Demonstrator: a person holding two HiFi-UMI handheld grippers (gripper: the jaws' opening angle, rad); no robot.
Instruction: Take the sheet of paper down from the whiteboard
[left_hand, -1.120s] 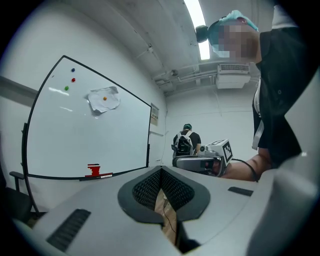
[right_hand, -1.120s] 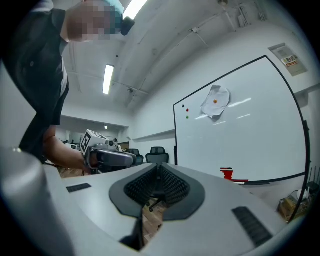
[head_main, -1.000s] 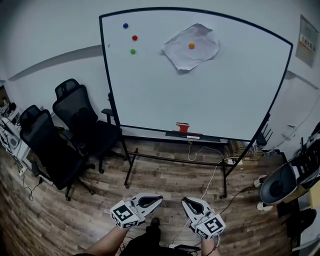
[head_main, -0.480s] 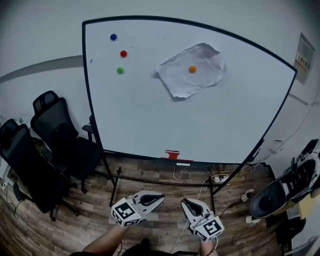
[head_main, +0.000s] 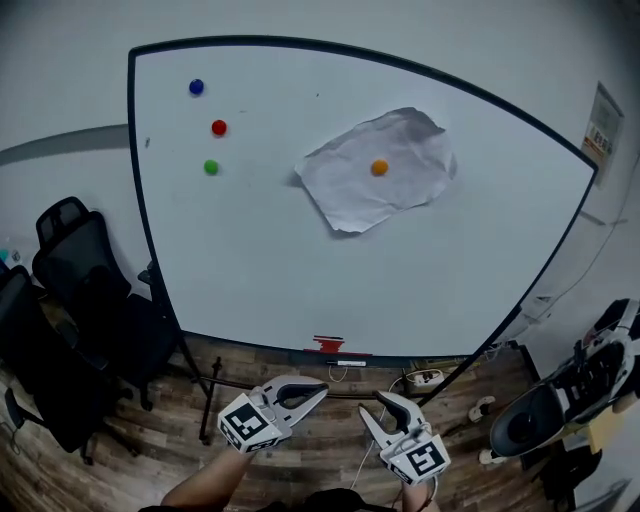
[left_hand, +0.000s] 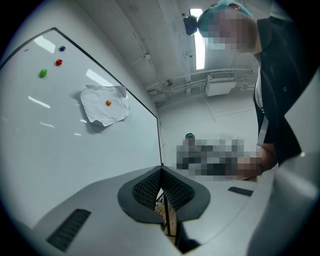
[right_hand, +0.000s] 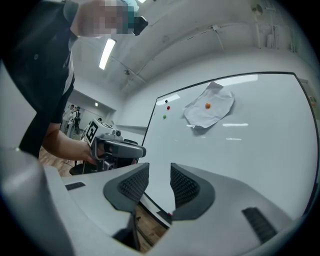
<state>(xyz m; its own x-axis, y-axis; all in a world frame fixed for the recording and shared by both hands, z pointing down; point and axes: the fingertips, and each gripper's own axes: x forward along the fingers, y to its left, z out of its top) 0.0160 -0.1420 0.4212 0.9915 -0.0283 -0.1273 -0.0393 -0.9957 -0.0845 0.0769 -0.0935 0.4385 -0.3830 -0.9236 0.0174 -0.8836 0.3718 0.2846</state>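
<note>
**Head view:** A large white whiteboard with a thin black frame (head_main: 300, 260) fills most of the picture. A crumpled white sheet of paper (head_main: 345, 190) sits on the whiteboard's upper right, pinned at its middle by a small round orange magnet (head_main: 379, 167). Three round magnets, blue (head_main: 196, 87), red (head_main: 219, 127) and green (head_main: 211, 167), dot the whiteboard's upper left. Below the whiteboard's bottom edge, the left tongs (head_main: 322, 388) have their jaws together and empty. The right tongs (head_main: 373, 404) have jaws apart, having just been opening, with nothing between them. Both are well apart from the paper.

**Left gripper view:** The jaws meet tightly and hold nothing. The paper shows up and to the left on the slanting whiteboard. Only this view shows the ceiling lights and the person's dark-clad torso.

**Right gripper view:** The ribbed pads stand apart, and only whiteboard and floor show through the gap. Only here are the left tongs seen from the side, gripped in a hand near the whiteboard's left edge.

The step appears to be the approach. The next move likely calls for raising the open right tongs to the paper's loose edge or its magnet.
</note>
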